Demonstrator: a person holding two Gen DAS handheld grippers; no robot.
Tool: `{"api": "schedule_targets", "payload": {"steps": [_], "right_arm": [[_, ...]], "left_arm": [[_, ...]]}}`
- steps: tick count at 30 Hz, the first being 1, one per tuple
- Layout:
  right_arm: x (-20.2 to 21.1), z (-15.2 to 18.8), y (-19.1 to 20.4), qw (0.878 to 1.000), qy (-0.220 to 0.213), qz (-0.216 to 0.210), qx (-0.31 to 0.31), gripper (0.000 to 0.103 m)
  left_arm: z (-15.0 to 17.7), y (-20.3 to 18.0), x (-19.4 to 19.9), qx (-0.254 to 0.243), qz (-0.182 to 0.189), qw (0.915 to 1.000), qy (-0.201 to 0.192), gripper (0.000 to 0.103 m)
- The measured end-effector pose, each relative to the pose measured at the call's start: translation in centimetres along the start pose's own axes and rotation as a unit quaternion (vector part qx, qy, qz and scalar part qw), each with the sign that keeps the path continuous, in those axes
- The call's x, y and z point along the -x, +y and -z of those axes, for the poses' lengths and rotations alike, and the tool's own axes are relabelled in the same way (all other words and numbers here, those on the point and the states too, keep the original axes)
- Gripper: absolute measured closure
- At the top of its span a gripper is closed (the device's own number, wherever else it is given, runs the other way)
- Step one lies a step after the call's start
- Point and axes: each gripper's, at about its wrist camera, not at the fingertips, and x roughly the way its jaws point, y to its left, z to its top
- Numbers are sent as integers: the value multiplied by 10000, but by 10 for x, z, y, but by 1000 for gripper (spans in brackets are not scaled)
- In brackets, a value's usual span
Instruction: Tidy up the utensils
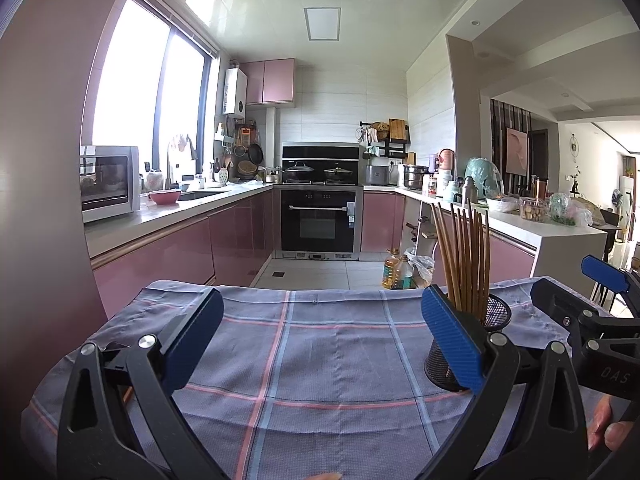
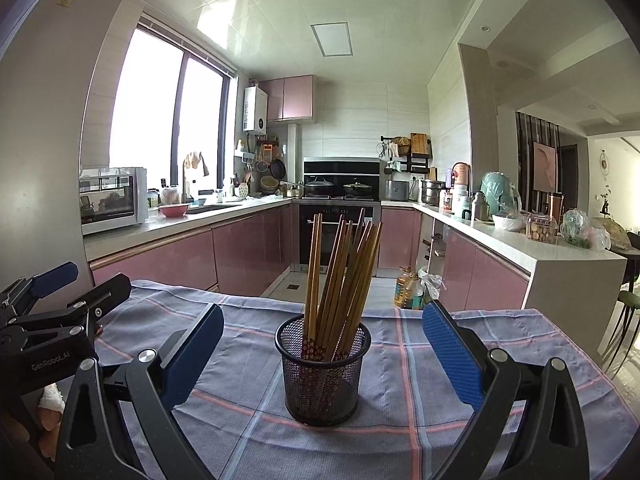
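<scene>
A black mesh cup (image 2: 320,380) holding several brown wooden chopsticks (image 2: 340,272) stands upright on a blue-grey checked cloth (image 2: 420,408). My right gripper (image 2: 322,356) is open, with a blue pad on either side of the cup and neither touching it. In the left wrist view the cup (image 1: 498,316) and chopsticks (image 1: 464,256) sit just behind the right-hand finger of my left gripper (image 1: 324,340). That gripper is open over bare cloth (image 1: 340,384) and holds nothing. The right gripper (image 1: 580,284) shows at the right edge there, and the left gripper (image 2: 80,284) at the left edge of the right wrist view.
The cloth's far edge (image 1: 320,290) drops off to a tiled kitchen floor. Oil bottles (image 2: 408,286) stand on that floor beyond the table. Pink cabinets and counters run along both sides. A person's hand (image 1: 604,424) holds the right gripper.
</scene>
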Motion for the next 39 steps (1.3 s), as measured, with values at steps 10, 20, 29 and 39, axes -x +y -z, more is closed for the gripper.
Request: {"api": "schedule_targets", "payload": {"steps": [10, 20, 29, 39], "right_arm": [[-1, 1, 0, 10000, 32, 31, -16, 7], [0, 1, 1, 10000, 21, 35, -13, 7], [2, 0, 1, 10000, 6, 38, -12, 7], [2, 0, 1, 10000, 7, 37, -14, 7]], "left_arm": [[2, -2, -1, 28, 28, 10000, 44, 6], [2, -2, 0, 33, 35, 10000, 43, 6], [3, -1, -1, 38, 40, 10000, 52, 6], [3, -1, -1, 39, 35, 10000, 53, 6]]}}
